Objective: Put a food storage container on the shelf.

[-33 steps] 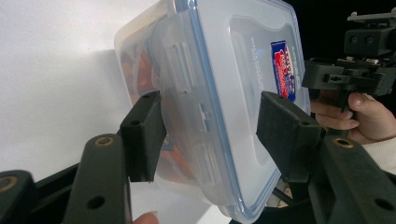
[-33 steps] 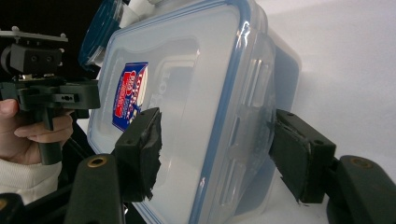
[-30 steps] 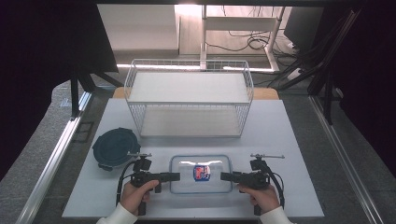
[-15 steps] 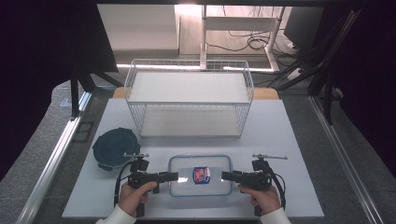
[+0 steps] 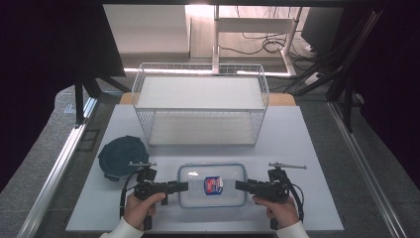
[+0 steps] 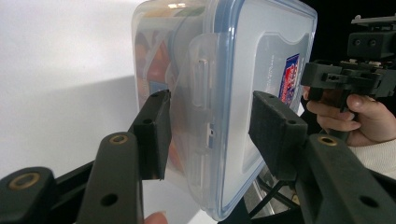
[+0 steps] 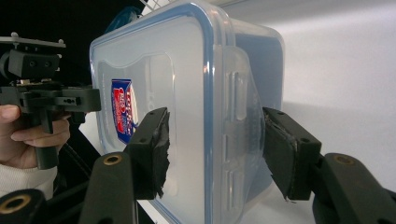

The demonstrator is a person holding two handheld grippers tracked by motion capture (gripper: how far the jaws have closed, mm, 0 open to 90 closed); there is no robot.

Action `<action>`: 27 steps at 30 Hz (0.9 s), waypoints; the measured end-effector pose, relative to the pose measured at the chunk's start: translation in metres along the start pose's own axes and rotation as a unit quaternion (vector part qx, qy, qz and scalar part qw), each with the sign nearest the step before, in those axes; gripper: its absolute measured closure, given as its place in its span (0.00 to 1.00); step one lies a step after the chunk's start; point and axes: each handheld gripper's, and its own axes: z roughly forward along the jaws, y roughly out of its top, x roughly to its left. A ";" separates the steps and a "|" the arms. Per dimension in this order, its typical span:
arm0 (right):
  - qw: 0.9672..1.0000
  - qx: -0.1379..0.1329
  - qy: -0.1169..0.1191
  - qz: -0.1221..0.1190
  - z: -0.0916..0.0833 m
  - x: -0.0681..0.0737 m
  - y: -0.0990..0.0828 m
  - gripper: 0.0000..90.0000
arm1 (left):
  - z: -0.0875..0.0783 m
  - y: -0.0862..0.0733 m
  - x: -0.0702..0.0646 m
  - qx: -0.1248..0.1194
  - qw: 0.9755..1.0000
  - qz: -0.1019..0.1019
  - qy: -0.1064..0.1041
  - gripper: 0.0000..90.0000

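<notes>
A clear rectangular container [image 5: 212,184] with a blue-rimmed lid and a red-and-blue label lies flat near the table's front edge. My left gripper [image 5: 184,186] points right and holds its left end, my right gripper [image 5: 238,186] points left and holds its right end. In the left gripper view the jaws [image 6: 210,126] straddle the container [image 6: 233,70] at its side latch, one pad under it and one on the lid. In the right gripper view the jaws [image 7: 215,144] clamp the container [image 7: 154,70] the same way. Both pairs of jaws have just been closing onto it.
A white wire basket [image 5: 200,104] stands behind the container at mid-table. A dark round lidded bowl [image 5: 123,157] sits at the front left, just behind my left hand. The pale tabletop [image 5: 307,148] runs on to the right. Metal rails run along both sides.
</notes>
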 end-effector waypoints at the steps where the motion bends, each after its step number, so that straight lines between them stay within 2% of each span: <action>1: 1.000 0.000 0.000 -0.003 0.000 0.003 0.001 0.48 | -0.002 0.001 0.000 -0.001 1.000 0.001 -0.001 0.55; 8: 1.000 -0.008 -0.004 -0.020 -0.005 0.010 0.009 0.49 | -0.004 0.008 -0.002 -0.002 1.000 0.006 -0.013 0.55; 13: 1.000 -0.013 -0.003 -0.025 -0.009 0.012 0.013 0.49 | -0.007 0.014 -0.008 -0.006 1.000 0.013 -0.010 0.55; 19: 0.999 -0.024 0.001 -0.038 -0.013 0.022 0.023 0.49 | -0.017 0.028 -0.016 -0.011 1.000 0.027 -0.008 0.55; 23: 0.998 -0.030 0.003 -0.051 -0.014 0.033 0.039 0.49 | -0.028 0.041 -0.021 -0.019 0.999 0.040 -0.009 0.55; 27: 0.997 -0.035 -0.002 -0.063 -0.017 0.042 0.053 0.49 | -0.032 0.049 -0.022 -0.023 0.999 0.039 -0.016 0.55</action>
